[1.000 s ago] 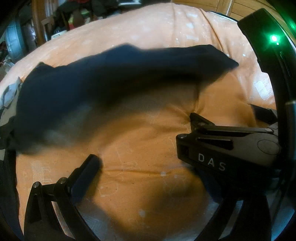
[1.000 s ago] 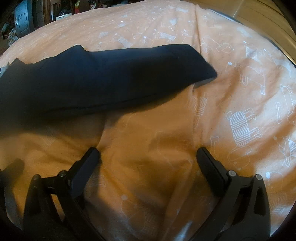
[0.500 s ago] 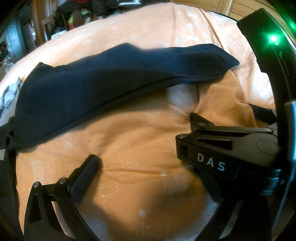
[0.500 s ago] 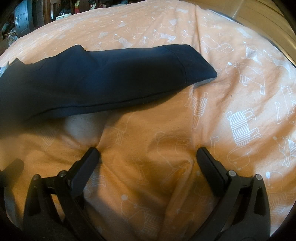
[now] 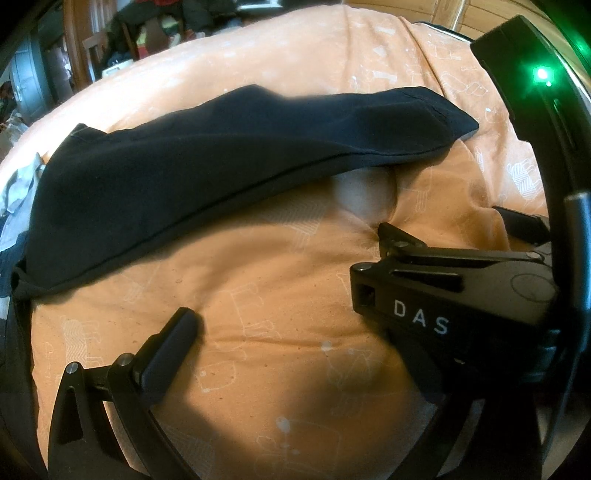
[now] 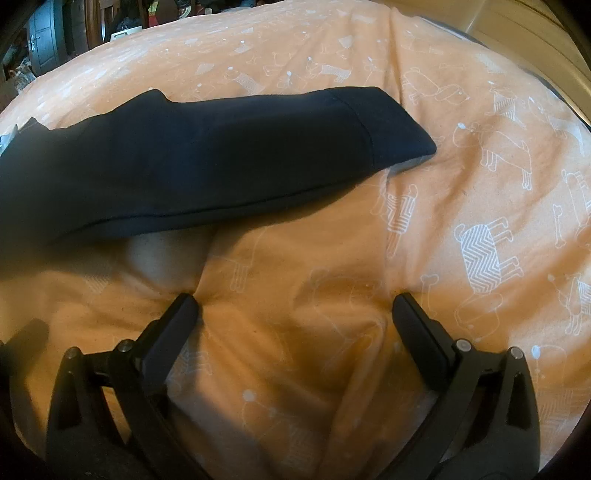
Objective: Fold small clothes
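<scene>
A dark navy garment (image 5: 221, 162) (image 6: 207, 158) lies folded into a long narrow band across the orange bed cover (image 6: 480, 166), its hemmed end pointing right. My right gripper (image 6: 295, 314) is open on the cover just in front of the garment, apart from it, its fingertips pressing dents into the cover. My left gripper (image 5: 291, 332) is open too, with only its left finger (image 5: 173, 343) in sight. The right gripper's black body (image 5: 461, 291) hides the other finger. Neither gripper holds anything.
The cover (image 5: 295, 369) is printed with white dog outlines and creased near the fingers. A grey cloth (image 5: 22, 184) lies at the garment's left end. Cluttered furniture (image 5: 147, 22) stands beyond the bed, and a wooden surface (image 6: 535, 29) lies at the far right.
One second ago the garment was blurred and still dropping onto the cover; now it lies flat and still. Both grippers have stayed where they were, open.
</scene>
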The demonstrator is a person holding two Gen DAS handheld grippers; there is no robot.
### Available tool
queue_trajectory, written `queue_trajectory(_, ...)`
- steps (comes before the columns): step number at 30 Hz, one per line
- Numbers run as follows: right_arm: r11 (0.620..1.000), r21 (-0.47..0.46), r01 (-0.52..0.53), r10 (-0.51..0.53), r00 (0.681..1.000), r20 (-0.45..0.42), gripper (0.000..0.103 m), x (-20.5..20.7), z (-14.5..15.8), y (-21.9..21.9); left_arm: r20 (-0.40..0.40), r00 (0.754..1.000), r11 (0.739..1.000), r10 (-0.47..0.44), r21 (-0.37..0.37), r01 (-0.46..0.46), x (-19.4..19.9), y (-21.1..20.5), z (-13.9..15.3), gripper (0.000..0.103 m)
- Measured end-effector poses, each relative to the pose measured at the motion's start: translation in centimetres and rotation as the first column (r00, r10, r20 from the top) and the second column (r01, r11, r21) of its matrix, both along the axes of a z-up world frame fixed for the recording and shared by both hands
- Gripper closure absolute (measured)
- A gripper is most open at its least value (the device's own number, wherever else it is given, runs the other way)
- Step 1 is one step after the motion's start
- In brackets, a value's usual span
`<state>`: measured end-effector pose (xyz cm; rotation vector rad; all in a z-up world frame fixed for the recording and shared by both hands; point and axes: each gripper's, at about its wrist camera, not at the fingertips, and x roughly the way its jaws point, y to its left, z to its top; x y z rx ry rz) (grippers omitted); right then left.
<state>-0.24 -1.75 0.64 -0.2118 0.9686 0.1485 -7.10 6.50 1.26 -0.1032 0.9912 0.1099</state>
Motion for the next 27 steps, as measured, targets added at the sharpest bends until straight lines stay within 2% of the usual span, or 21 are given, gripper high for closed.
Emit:
queue_trajectory(4,1.000,-0.005,0.004,-0.004,1.000,-0.008,0.000,0.2,0.0,0.0,-0.003,1.000,1.000,-0.008,0.014,0.009,0.3,-0.3,0.0,0.000)
queue_trajectory(7,1.000,0.017,0.020,-0.019,0.997,-0.071,0.000,0.8,0.5,-0.3,-0.019,0.999,0.999,-0.032,0.003,0.032,0.5,-0.1,0.1,0.000)
queue_trajectory(8,0.999,0.051,0.007,0.000,0.991,-0.131,0.000,1.4,1.0,-0.6,-0.042,0.998,0.999,-0.047,-0.012,0.046,0.7,0.1,0.2,0.000)
queue_trajectory(9,0.994,0.112,-0.003,0.021,0.988,-0.152,0.000,1.6,1.5,-1.0,-0.074,0.995,0.997,-0.071,-0.037,0.068,1.0,0.4,0.3,0.000)
queue_trajectory(10,0.977,0.214,-0.007,0.039,0.988,-0.147,0.000,1.6,2.5,-1.8,-0.127,0.982,0.987,-0.143,-0.091,0.132,1.5,1.2,0.7,0.000)
queue_trajectory(11,0.963,0.268,-0.008,0.047,0.989,-0.138,0.000,1.6,3.2,-2.2,-0.147,0.970,0.976,-0.192,-0.135,0.172,1.6,1.7,1.1,0.000)
queue_trajectory(12,0.944,0.329,-0.014,0.053,0.992,-0.110,0.000,1.3,4.6,-3.0,-0.154,0.958,0.957,-0.242,-0.202,0.209,1.5,2.5,1.8,0.000)
queue_trajectory(13,0.937,0.348,-0.022,0.051,0.996,-0.072,0.000,1.0,6.0,-3.5,-0.139,0.953,0.935,-0.270,-0.273,0.225,1.1,3.8,2.9,0.002)
queue_trajectory(14,0.931,0.364,-0.035,0.052,0.998,-0.038,0.000,0.7,7.1,-4.0,-0.112,0.956,0.928,-0.273,-0.294,0.230,0.4,5.0,4.2,0.002)
queue_trajectory(15,0.905,0.421,-0.063,0.058,0.998,0.025,0.000,0.1,9.0,-4.9,-0.083,0.961,0.929,-0.265,-0.290,0.231,-0.2,6.0,5.3,0.002)
queue_trajectory(16,0.858,0.501,-0.111,0.061,0.992,0.115,0.000,-0.7,11.2,-6.2,-0.026,0.968,0.931,-0.248,-0.285,0.230,-1.2,7.7,7.2,0.002)
queue_trajectory(18,0.779,0.588,-0.218,0.031,0.950,0.310,0.000,-2.8,15.0,-8.4,0.111,0.973,0.937,-0.203,-0.265,0.225,-3.3,11.5,11.3,0.001)
queue_trajectory(19,0.748,0.600,-0.284,-0.002,0.903,0.429,0.000,-4.6,17.1,-9.3,0.238,0.962,0.959,-0.137,-0.212,0.189,-5.1,14.6,14.4,0.000)
queue_trajectory(20,0.732,0.595,-0.333,-0.035,0.853,0.521,0.000,-6.2,18.6,-10.0,0.314,0.944,0.968,-0.104,-0.188,0.169,-6.3,16.2,15.9,0.000)
queue_trajectory(21,0.716,0.605,-0.349,-0.066,0.829,0.556,0.000,-6.9,19.4,-10.7,0.403,0.912,0.975,-0.071,-0.163,0.148,-7.9,18.2,17.6,0.000)
queue_trajectory(22,0.680,0.650,-0.341,-0.126,0.818,0.561,0.000,-8.0,20.2,-12.0,0.511,0.858,0.985,-0.040,-0.125,0.121,-9.8,21.2,19.0,0.000)
queue_trajectory(23,0.644,0.699,-0.312,-0.169,0.833,0.527,0.000,-8.4,20.0,-12.8,0.544,0.839,0.988,-0.030,-0.109,0.106,-10.8,23.2,19.1,0.000)
queue_trajectory(24,0.615,0.742,-0.266,-0.179,0.870,0.460,0.000,-7.6,19.2,-13.2,0.518,0.855,0.990,-0.026,-0.105,0.094,-11.1,25.7,18.2,0.000)
queue_trajectory(25,0.575,0.793,-0.201,-0.179,0.915,0.361,0.000,-6.5,18.1,-14.0,0.463,0.886,0.994,0.001,-0.099,0.050,-10.8,28.1,16.9,0.000)
queue_trajectory(26,0.546,0.829,-0.124,-0.188,0.946,0.266,0.000,-5.2,17.0,-14.7,0.429,0.903,0.996,0.024,-0.089,0.016,-10.8,29.3,15.9,0.000)
queue_trajectory(27,0.513,0.856,-0.072,-0.195,0.961,0.198,0.000,-4.7,16.7,-15.6,0.384,0.922,0.997,0.054,-0.074,-0.027,-10.8,31.2,14.4,0.000)
